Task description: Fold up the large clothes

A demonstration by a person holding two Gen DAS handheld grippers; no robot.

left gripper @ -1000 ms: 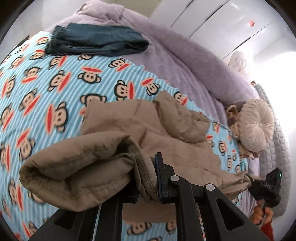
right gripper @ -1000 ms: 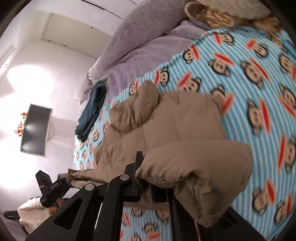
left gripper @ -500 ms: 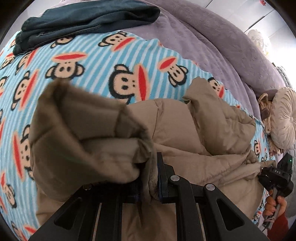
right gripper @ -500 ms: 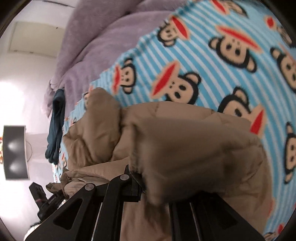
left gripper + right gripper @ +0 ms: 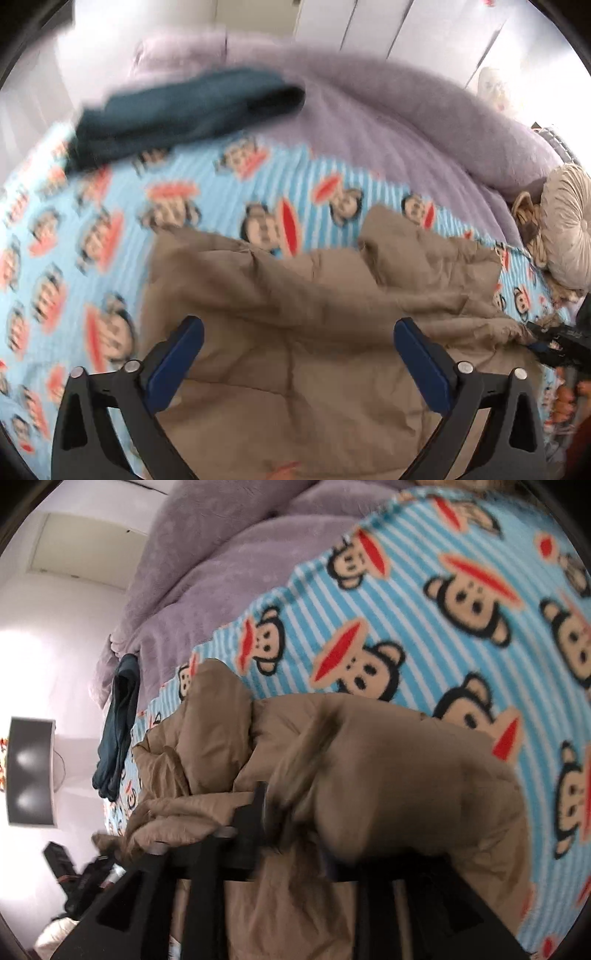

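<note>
Now that the left gripper (image 5: 297, 354) has let go, fingers spread wide and empty | tan puffer jacket (image 5: 317, 317) lies lower centre on monkey-print bed (image 5: 221, 192) | right gripper (image 5: 291, 812) still pinches its hem | fold laid, release due.

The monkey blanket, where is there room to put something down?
Bare monkey blanket lies between the tan jacket and the dark blue garment, and left of the jacket. It is crowded near the round cushion and purple blanket.
</note>
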